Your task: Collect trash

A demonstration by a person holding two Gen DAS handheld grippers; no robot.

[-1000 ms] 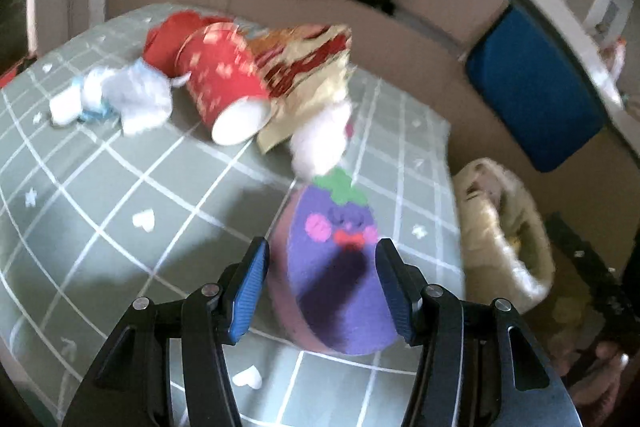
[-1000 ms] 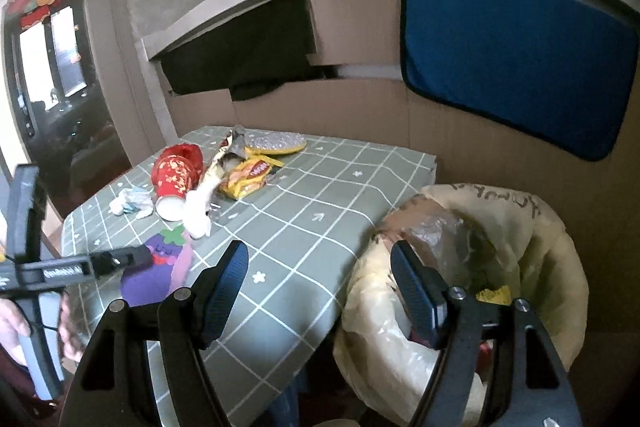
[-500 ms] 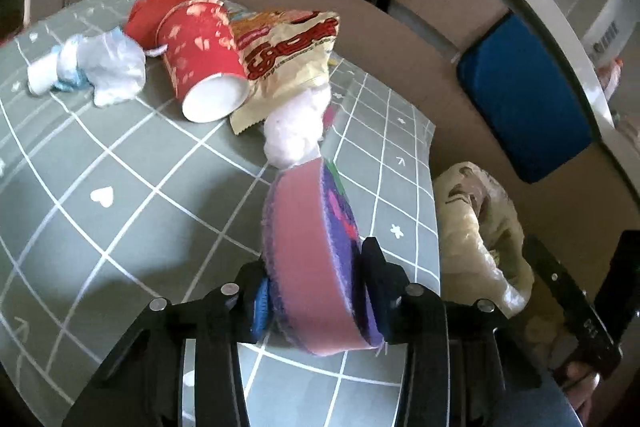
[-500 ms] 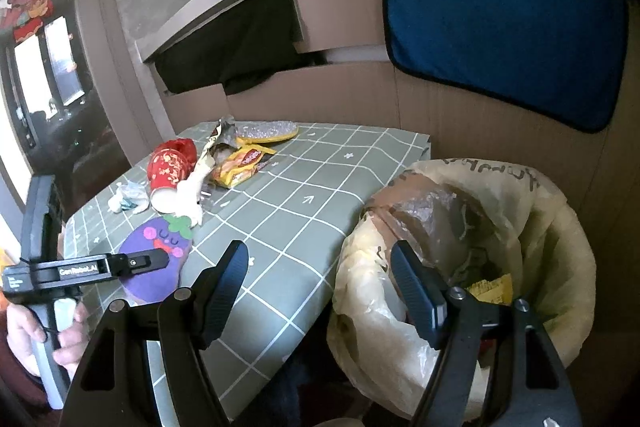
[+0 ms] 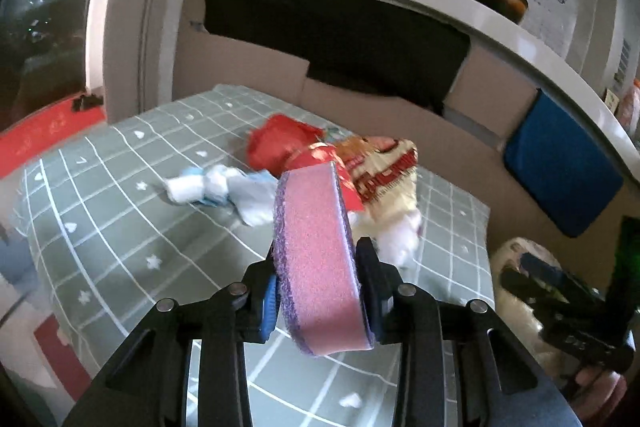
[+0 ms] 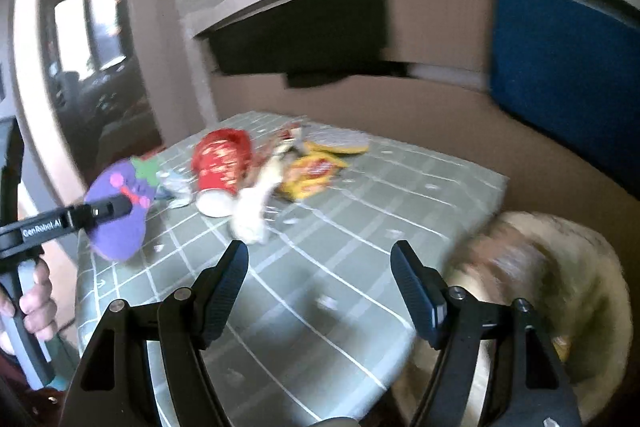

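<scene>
the left gripper [image 5: 316, 291] is held out over the near part of the table [image 5: 120, 195], pointing forward and somewhat down, and a hand [image 6: 38, 303] grips its handle from below at the table's near left edge. its jaws have just been closing and now they press on a sponge [image 5: 316, 259] from both sides. the sponge stands on its edge between the blue pads, pink side toward the left, purple face toward the right. in the right wrist view the sponge [image 6: 120, 211] hangs in the air above the table's left edge, clear of the cloth, and its purple face shows a small cartoon face with a green top.

the right gripper [image 6: 320, 275] is over the near right part of the table [image 6: 360, 211], also tilted down a little. its fingers [image 6: 224, 287] stand wide apart and nothing is between them; they touch nothing.

on the table beyond the sponge lies the other trash: a red cup [image 6: 220, 167] on its side, a white tissue [image 6: 256, 207] just beside it, a snack bag [image 6: 312, 175] behind the tissue, and crumpled white and blue paper [image 5: 224, 191] to the left of the cup. a trash bag [image 6: 540, 287] stands off the table's right edge, blurred in both views.
</scene>
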